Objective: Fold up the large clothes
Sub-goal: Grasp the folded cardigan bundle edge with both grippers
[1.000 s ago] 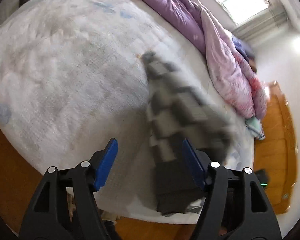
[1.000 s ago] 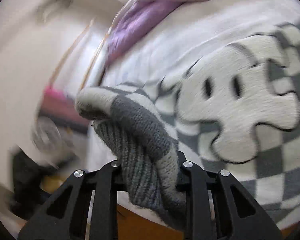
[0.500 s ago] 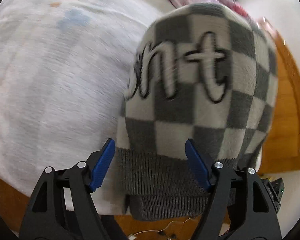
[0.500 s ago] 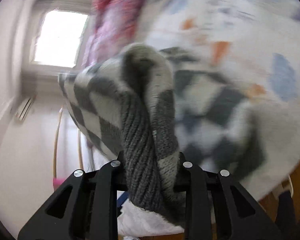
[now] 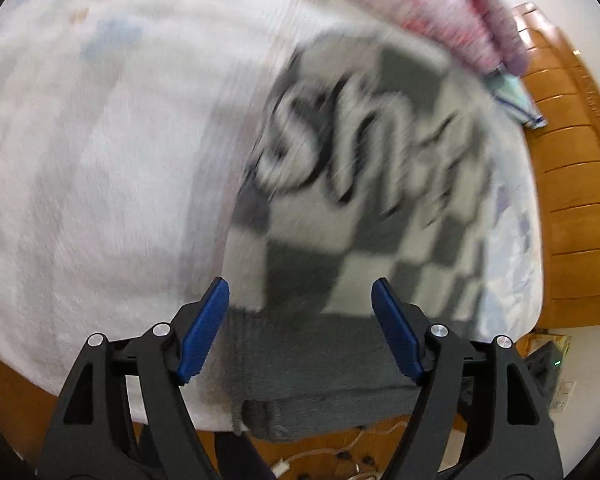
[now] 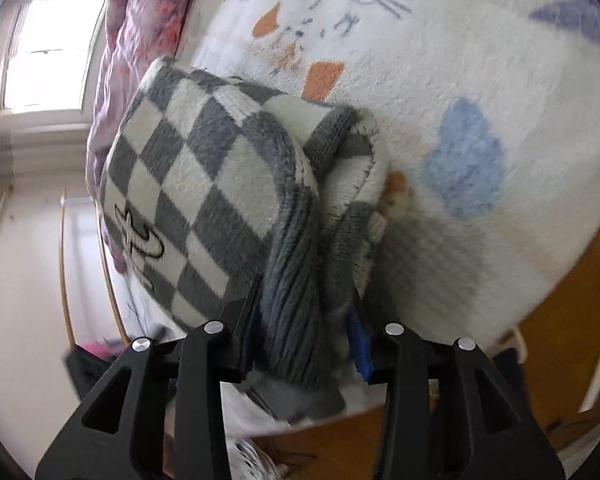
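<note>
A grey-and-white checkered knit sweater (image 5: 340,200) with black-outlined lettering lies folded on the white patterned bed sheet (image 5: 100,160), its grey ribbed hem at the near edge of the bed. My left gripper (image 5: 300,320) hovers over that hem, open wide, and its blue pads (image 5: 204,328) do not press the cloth. In the right wrist view the sweater (image 6: 204,184) is a thick bundle. A bunched ribbed fold of it sits between the fingers of my right gripper (image 6: 304,332), whose jaws are opening. One blue pad (image 6: 356,340) shows bare beside the fold.
A pink and purple quilt (image 5: 460,12) is heaped along the far side of the bed, with a small folded teal cloth (image 5: 516,96) by it. The wooden bed frame (image 5: 572,200) is at the right. White cables lie on the wooden floor (image 5: 320,460) below the bed edge. A window (image 6: 48,52) is at the left.
Both grippers swung across the bed and down, and the sweater now rests folded on the sheet. My right jaws have widened around the fold. The left jaws stay wide.
</note>
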Motion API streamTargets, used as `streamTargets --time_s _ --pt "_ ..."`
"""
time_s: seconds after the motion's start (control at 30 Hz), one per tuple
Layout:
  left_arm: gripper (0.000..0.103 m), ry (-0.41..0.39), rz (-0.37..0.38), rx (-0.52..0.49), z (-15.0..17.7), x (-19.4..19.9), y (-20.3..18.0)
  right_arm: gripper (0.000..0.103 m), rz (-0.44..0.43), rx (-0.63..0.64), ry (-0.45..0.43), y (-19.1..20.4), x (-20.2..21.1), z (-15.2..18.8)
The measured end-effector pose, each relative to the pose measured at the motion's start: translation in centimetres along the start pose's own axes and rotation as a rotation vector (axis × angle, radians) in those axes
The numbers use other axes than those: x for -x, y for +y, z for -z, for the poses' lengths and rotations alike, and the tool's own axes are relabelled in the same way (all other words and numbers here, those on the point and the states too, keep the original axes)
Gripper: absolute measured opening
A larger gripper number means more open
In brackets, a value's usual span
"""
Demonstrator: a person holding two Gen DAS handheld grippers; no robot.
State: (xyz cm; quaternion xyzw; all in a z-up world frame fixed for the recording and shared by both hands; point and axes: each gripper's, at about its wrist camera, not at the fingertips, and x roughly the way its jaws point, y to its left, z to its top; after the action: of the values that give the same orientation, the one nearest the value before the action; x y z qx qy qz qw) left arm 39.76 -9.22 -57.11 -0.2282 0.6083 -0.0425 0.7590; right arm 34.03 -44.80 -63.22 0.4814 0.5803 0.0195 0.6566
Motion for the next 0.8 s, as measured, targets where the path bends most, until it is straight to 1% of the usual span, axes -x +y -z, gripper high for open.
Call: streamTargets --time_s 0.07,0.1,0.13,0.17,0.23,0.27,0.33,0.37,0.4,0.47,0.5,0.57,0.6,0.63,0.67,0.7,0.73,0.8 --pt "0.075 -0.028 0.023 -0.025 -1.6 1.3 -1.4 0.038 0.083 0.101 -0.018 0.7 2.1 0.5" --pt "0.076 -0.043 0.024 -0.033 -2.2 1.6 -2.0 0.038 0.124 0.162 -0.026 1.5 2.7 0.3" --pt "0.076 -0.052 0.025 -0.041 -3.2 1.8 -2.4 0.038 0.150 0.231 -0.056 2.8 3.8 0.0" --pt "0.076 -0.060 0.032 -0.040 -4.0 1.9 -2.7 0.036 0.151 0.276 -0.073 3.9 4.2 -0.4" --pt "0.078 -0.071 0.048 -0.024 -4.9 1.9 -2.8 0.021 0.139 0.386 -0.103 7.1 4.2 -1.6" --pt "0.078 -0.073 0.056 -0.015 -5.3 1.5 -3.3 0.019 0.131 0.425 -0.111 8.3 3.7 -2.3" --pt "0.078 -0.073 0.067 0.000 -6.6 0.6 -3.9 0.014 0.125 0.523 -0.122 12.1 1.6 -4.3" --pt "0.078 -0.071 0.071 0.012 -7.1 0.3 -4.0 0.014 0.119 0.546 -0.129 13.4 0.6 -5.0" --pt "0.078 -0.072 0.070 0.024 -7.6 -0.4 -4.7 0.013 0.117 0.579 -0.114 15.0 -1.0 -6.0" --pt "0.079 -0.051 0.017 0.005 -8.8 -1.8 -5.3 0.013 0.138 0.618 -0.091 17.0 -3.9 -7.4" --pt "0.080 -0.035 -0.032 -0.025 -9.3 -2.6 -5.5 0.013 0.174 0.637 -0.058 17.6 -5.7 -8.0" --pt "0.084 -0.019 -0.102 -0.049 -10.3 -4.2 -5.6 0.012 0.258 0.641 -0.019 17.6 -8.7 -9.2" --pt "0.087 -0.004 -0.125 -0.053 -10.7 -5.1 -5.5 0.007 0.273 0.625 0.000 17.1 -10.1 -10.0" --pt "0.090 0.008 -0.159 -0.055 -11.3 -6.3 -5.1 0.000 0.298 0.612 0.015 16.5 -11.2 -10.8" --pt "0.093 0.017 -0.170 -0.050 -11.6 -6.9 -4.7 0.000 0.301 0.593 0.024 16.0 -11.8 -11.5" --pt "0.094 0.026 -0.175 -0.035 -11.9 -7.6 -4.2 0.000 0.281 0.566 0.037 15.4 -12.4 -12.2" --pt "0.095 0.026 -0.188 -0.040 -12.2 -8.0 -4.0 0.000 0.268 0.557 0.048 15.0 -13.0 -12.6" --pt "0.098 0.029 -0.188 -0.049 -12.6 -8.5 -3.9 0.000 0.276 0.563 0.043 14.9 -13.4 -12.9"
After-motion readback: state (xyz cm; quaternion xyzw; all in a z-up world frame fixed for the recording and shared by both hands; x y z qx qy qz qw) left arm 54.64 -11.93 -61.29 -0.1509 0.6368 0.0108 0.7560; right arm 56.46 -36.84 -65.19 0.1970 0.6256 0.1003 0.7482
